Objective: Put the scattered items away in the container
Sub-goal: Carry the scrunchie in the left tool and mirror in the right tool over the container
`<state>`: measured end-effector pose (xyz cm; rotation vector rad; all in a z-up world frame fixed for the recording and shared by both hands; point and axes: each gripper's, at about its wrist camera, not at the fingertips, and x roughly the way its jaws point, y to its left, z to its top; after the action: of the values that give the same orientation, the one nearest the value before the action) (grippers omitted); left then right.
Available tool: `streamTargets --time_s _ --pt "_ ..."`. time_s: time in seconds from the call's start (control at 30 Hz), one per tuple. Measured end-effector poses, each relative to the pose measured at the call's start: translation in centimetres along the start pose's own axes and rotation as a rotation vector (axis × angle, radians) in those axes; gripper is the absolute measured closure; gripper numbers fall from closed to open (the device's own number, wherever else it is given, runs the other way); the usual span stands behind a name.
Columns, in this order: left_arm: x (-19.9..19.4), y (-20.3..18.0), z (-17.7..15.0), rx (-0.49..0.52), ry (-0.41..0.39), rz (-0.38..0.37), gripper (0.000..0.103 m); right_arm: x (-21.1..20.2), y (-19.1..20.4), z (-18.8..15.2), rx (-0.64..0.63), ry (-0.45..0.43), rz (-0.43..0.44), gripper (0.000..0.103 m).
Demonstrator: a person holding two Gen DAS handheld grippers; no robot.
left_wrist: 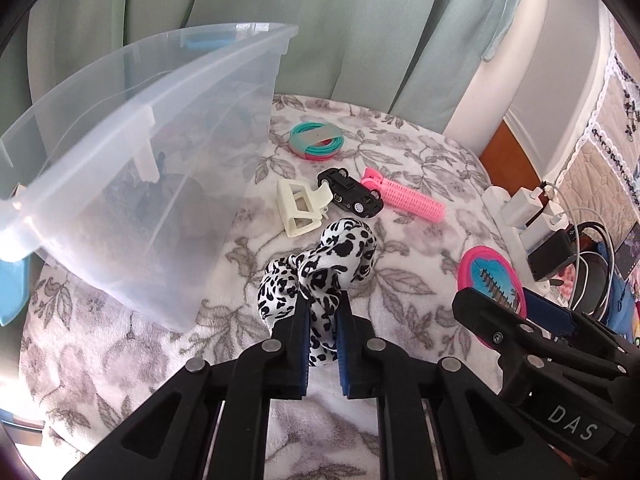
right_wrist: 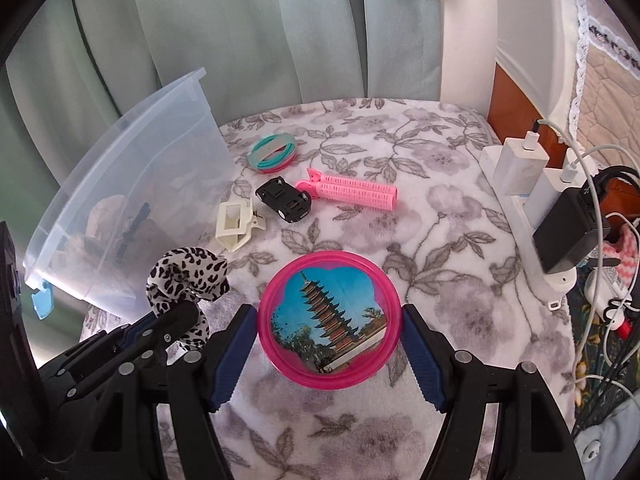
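My left gripper [left_wrist: 323, 312] is shut on a black-and-white leopard-print scrunchie [left_wrist: 340, 256], held above the floral blanket just right of the clear plastic bin [left_wrist: 140, 128]. In the right wrist view, the scrunchie [right_wrist: 188, 268] hangs from the left gripper [right_wrist: 180, 316] beside the bin [right_wrist: 132, 152]. My right gripper [right_wrist: 328, 312] grips a pink round disc with a pagoda picture [right_wrist: 328, 316], both pads on its rim. On the blanket lie a cream claw clip [left_wrist: 300, 208], a black toy car [left_wrist: 350, 192], a pink hair roller [left_wrist: 404, 196] and teal-pink hair bands [left_wrist: 316, 140].
Dark items rest in the bin's bottom. A white power strip with chargers and cables [right_wrist: 520, 168] lines the blanket's right edge. Green curtains hang behind, and a wooden headboard [right_wrist: 516, 96] stands at the far right.
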<state>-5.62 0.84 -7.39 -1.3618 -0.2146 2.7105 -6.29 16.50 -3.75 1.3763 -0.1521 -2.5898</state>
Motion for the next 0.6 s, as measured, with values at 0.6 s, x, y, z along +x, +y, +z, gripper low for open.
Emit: streamTargets --time_s 0.6 --pt "-8.9 0.2 1.9 -0.010 -0.187 -0.115 0.092 -8.7 2.8 1.0 -0.018 -0.191 -0.010 0.028"
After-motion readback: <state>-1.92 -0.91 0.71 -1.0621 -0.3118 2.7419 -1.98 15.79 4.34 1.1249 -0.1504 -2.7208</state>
